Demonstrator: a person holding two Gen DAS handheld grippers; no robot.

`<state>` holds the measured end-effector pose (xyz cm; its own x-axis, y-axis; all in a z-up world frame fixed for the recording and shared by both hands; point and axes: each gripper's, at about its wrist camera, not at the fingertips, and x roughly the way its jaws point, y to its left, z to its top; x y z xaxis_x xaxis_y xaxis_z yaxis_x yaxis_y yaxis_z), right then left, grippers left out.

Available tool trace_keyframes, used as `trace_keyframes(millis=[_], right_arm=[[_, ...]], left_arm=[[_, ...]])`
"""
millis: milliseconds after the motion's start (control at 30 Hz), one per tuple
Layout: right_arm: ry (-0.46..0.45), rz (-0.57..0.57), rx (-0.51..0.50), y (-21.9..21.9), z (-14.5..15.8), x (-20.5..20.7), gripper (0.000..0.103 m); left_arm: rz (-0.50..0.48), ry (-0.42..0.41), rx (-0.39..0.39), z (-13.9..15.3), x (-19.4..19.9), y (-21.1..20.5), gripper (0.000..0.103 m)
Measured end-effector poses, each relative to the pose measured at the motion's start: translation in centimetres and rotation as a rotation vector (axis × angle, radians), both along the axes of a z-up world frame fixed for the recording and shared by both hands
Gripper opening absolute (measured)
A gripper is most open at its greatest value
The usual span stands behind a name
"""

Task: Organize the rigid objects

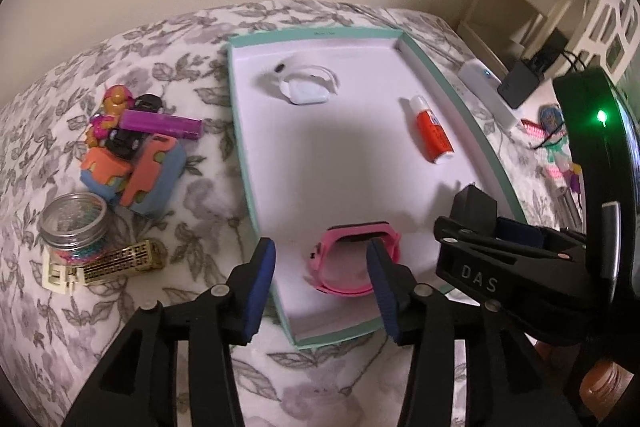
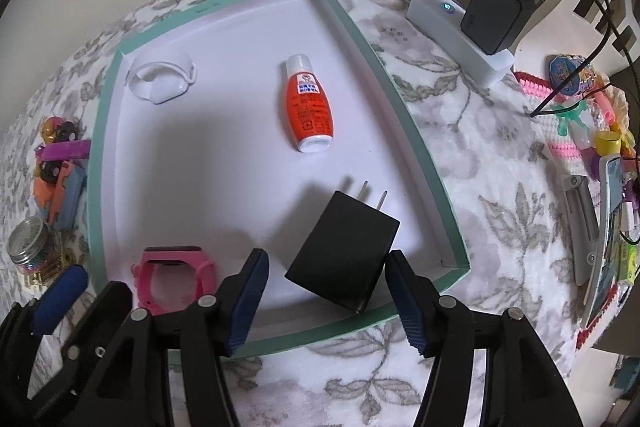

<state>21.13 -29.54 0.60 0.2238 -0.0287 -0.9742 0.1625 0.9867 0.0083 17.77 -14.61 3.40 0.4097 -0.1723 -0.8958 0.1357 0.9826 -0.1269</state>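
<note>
Black plug adapter (image 2: 343, 251) lies flat in teal-rimmed tray (image 2: 416, 143), near corner, prongs pointing away. Judged: light, rigid, smooth-sided, may slip; grip across flat faces, clear of prongs. Right gripper (image 2: 322, 301) jaws spread, straddling adapter. Left gripper (image 1: 320, 291) jaws spread beside pink watch case (image 1: 352, 259). Tray on floral bed (image 2: 480, 187).

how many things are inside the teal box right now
4: a white watch band in the far left corner, an orange bottle mid-far, a pink watch case near left, and a black charger near right between the right gripper fingers.
</note>
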Motion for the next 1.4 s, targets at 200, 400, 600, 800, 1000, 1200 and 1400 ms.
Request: trace_keyframes(millis=[200,400,600,800,1000,1200,1400], right_arm=[[-0.031,0.004,0.012,-0.1,1.5,-0.1,0.065],[-0.056,0.016,0.051,-0.5,1.9,-0.1,0.074],[-0.072,0.018,0.057,-0.3,1.6,-0.6,0.078],[-0.093,0.046,0.085,0.4,1.6,-0.4,0.078],[-0.103,0.093,0.060,1.1,1.2,0.5,0.080],[-0.118,0.134,0.065,1.9,0.9,1.0,0.088],[-0.139,0.140,0.073,2.2,0.9,1.1,0.093]], left_arm=[[0.104,-0.030,-0.011,1.0,0.3,2.6,0.070],[0.238,-0.039,-0.058,1.8,0.7,5.8,0.075],[0.384,-0.037,-0.070,3.2,1.4,8.2,0.076],[0.497,-0.019,0.017,3.2,2.2,8.6,0.076],[0.524,0.012,0.057,1.4,2.7,9.0,0.078],[0.525,0.022,0.046,0.8,3.0,9.6,0.090],[0.519,0.010,0.029,1.2,2.9,10.0,0.090]])
